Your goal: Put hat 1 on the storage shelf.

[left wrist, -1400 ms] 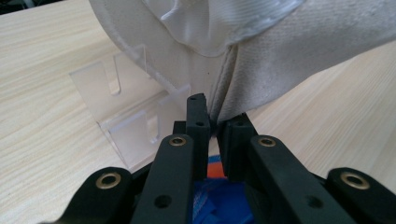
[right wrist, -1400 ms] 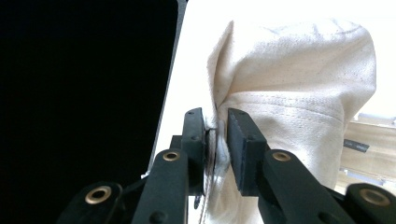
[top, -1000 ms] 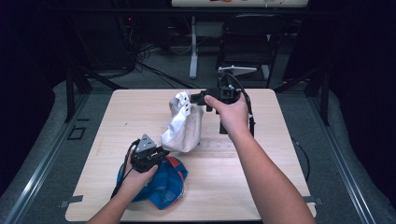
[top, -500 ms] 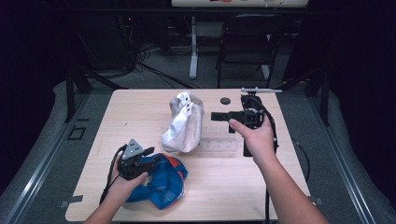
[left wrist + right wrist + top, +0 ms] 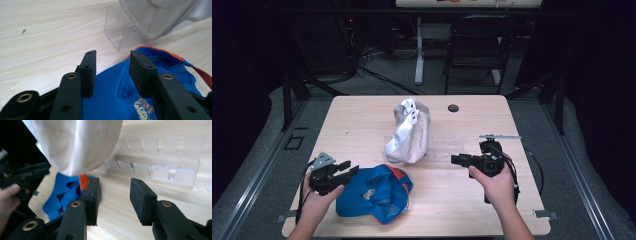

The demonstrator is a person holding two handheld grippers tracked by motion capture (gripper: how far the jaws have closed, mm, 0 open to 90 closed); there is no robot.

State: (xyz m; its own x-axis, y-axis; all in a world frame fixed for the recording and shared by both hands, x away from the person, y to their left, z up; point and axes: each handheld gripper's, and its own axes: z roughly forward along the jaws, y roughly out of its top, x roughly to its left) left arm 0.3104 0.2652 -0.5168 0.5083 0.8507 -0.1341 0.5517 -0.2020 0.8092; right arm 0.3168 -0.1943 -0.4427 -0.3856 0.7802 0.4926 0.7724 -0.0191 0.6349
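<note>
Currently both tools, left (image 5: 343, 169) and right (image 5: 458, 160), gape empty; next, presumably, left grips blue cap (image 5: 374, 194) (white cap (image 5: 409, 132) already racked).

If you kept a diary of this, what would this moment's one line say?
left gripper: open, at blue cap | right gripper: open, empty | white cap: on clear rack | table: wood

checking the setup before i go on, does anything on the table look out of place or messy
The blue cap lies crumpled and inside-out near the left gripper, not on the clear rack. The white cap sits on that rack, slumped to one side. Nothing looks spilled or damaged.
</note>
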